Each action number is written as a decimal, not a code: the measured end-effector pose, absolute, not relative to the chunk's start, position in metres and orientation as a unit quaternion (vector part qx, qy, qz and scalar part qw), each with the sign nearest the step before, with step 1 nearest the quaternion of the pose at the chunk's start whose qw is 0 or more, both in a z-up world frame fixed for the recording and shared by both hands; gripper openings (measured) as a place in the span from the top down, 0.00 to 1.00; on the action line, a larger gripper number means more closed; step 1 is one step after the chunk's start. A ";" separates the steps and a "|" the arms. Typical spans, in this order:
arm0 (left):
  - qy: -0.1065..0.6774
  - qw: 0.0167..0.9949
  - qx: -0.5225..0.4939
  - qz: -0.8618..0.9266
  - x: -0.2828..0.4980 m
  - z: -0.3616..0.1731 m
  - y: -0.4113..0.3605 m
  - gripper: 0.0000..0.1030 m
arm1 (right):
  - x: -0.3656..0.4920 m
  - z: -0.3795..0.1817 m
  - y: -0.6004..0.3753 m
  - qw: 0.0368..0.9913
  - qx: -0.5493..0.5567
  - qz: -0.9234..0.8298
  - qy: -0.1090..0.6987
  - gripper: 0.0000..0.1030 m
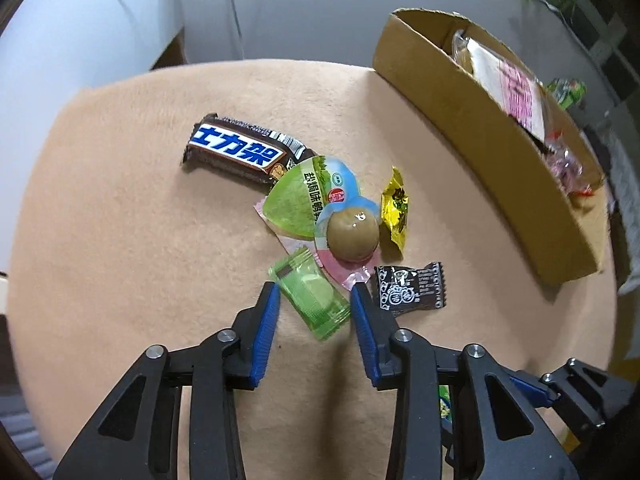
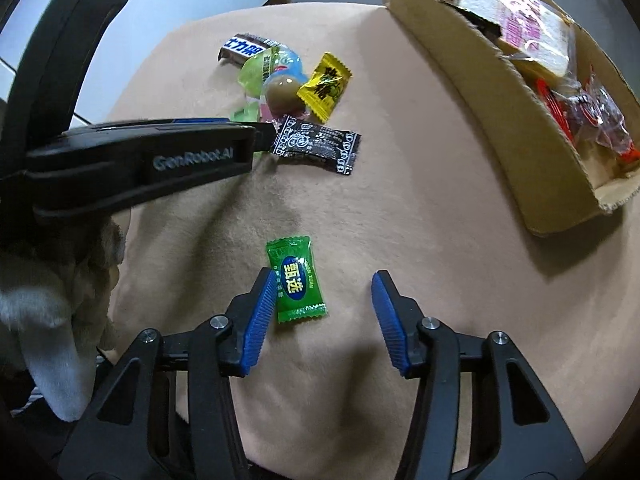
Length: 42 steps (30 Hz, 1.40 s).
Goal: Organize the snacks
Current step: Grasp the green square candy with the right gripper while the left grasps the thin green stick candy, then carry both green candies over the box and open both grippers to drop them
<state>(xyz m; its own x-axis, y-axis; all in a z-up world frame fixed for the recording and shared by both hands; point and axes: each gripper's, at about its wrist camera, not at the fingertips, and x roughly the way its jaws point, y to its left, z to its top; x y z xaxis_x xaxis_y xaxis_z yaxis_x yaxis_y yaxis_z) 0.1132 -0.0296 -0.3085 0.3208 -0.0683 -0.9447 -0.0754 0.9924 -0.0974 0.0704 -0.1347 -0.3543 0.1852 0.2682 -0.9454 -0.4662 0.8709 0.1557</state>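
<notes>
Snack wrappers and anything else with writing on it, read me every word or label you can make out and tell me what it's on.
"士力架": chocolate bar.
"盐焗味鹌": green egg pack; the rest is cut off.
"甄选" and "ZHEN XUAN": green candy.
"GenRobot.AI": side of the left tool, seen from the right wrist.
Yellow candy, black candy, pink-labelled packet in the cardboard box: printed, too small or blurred to read.

The left gripper (image 1: pixel 314 292) points steeply down, its blue-padded jaws part open and standing apart on either side of its tips. The right gripper (image 2: pixel 324 282) also points steeply down, jaws wider apart. A grey-gloved hand (image 2: pixel 60 312) shows beside the left gripper's body.
</notes>
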 end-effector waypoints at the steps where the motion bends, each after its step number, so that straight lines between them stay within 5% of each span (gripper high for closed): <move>1: 0.580 0.813 -0.050 0.006 0.113 -0.308 -0.032 0.73 | 0.070 -0.354 -0.132 0.764 -0.090 0.243 0.591 0.49; 5: 0.569 0.821 -0.033 0.007 0.111 -0.308 -0.032 0.83 | 0.064 -0.356 -0.119 0.768 -0.127 0.241 0.580 0.50; 7: 0.568 0.822 -0.038 0.005 0.108 -0.307 -0.024 0.92 | 0.061 -0.357 -0.112 0.771 -0.153 0.235 0.571 0.57; 12: 0.569 0.820 -0.065 -0.007 0.106 -0.306 -0.005 0.96 | 0.057 -0.357 -0.105 0.775 -0.167 0.233 0.564 0.77; 31: 0.556 0.816 -0.157 -0.013 0.076 -0.304 0.047 0.97 | 0.087 -0.346 -0.143 0.783 -0.092 0.231 0.570 0.78; 42: 0.542 0.824 -0.163 -0.038 0.065 -0.276 0.044 0.97 | 0.094 -0.292 -0.193 0.805 -0.025 0.232 0.545 0.79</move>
<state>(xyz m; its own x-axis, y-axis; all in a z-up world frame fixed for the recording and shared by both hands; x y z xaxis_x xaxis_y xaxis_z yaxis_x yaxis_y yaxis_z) 0.0654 0.0445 -0.2759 0.4097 -0.2391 -0.8803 -0.1146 0.9439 -0.3097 0.0943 -0.1926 -0.2920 0.2987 0.3474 -0.8889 -0.4009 0.8909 0.2135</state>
